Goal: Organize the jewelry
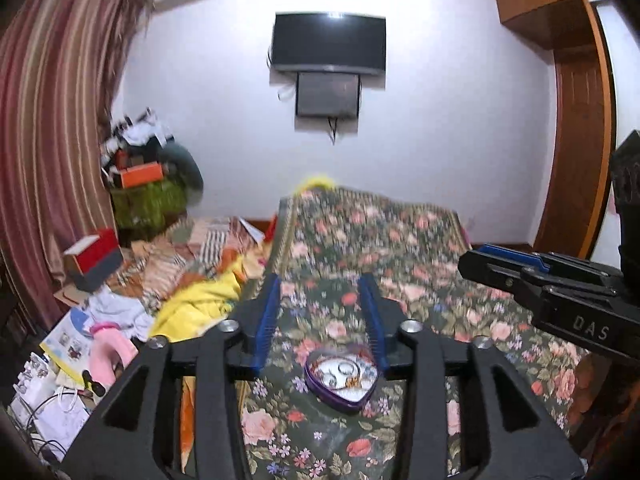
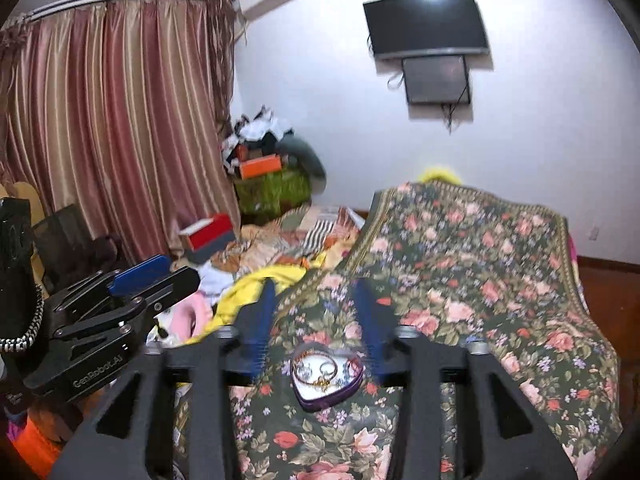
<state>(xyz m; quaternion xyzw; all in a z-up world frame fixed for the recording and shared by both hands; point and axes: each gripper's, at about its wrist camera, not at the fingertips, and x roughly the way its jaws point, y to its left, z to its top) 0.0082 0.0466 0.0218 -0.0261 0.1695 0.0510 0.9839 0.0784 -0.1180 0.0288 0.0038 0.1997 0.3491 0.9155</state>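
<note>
- Your left gripper (image 1: 322, 280) hangs over the floral cloth (image 1: 420, 248) with its blue pads spread and nothing between them.
- Your right gripper (image 2: 316, 286) hangs the same way, blue pads apart and bare.
- Each gripper shows at the edge of the other's view: the right one at the right side of the left view, the left one at the left side of the right view.
- The tin (image 2: 327, 376), heart-shaped with a purple wall, sits on the cloth just below and between your fingertips in both views, touched by neither gripper.
- Inside the tin, on a pale floor, lies the jewelry (image 2: 320, 372): a few rings, what looks like a bangle along the left wall, and a small gold tangle near the middle. Finer detail is too blurred to tell.
- Left of the cloth lies a heap of yellow fabric (image 1: 200, 304), with striped bedding behind it.
- Farther left, a red box (image 1: 94, 252) stands near the curtain (image 2: 120, 120).
- In the far corner an orange box (image 2: 260, 166) tops a pile on a green crate (image 2: 272, 192); what the crate holds cannot be told.
- On the far wall hangs a TV (image 1: 329, 42) with a smaller screen (image 1: 327, 94) under it.
</note>
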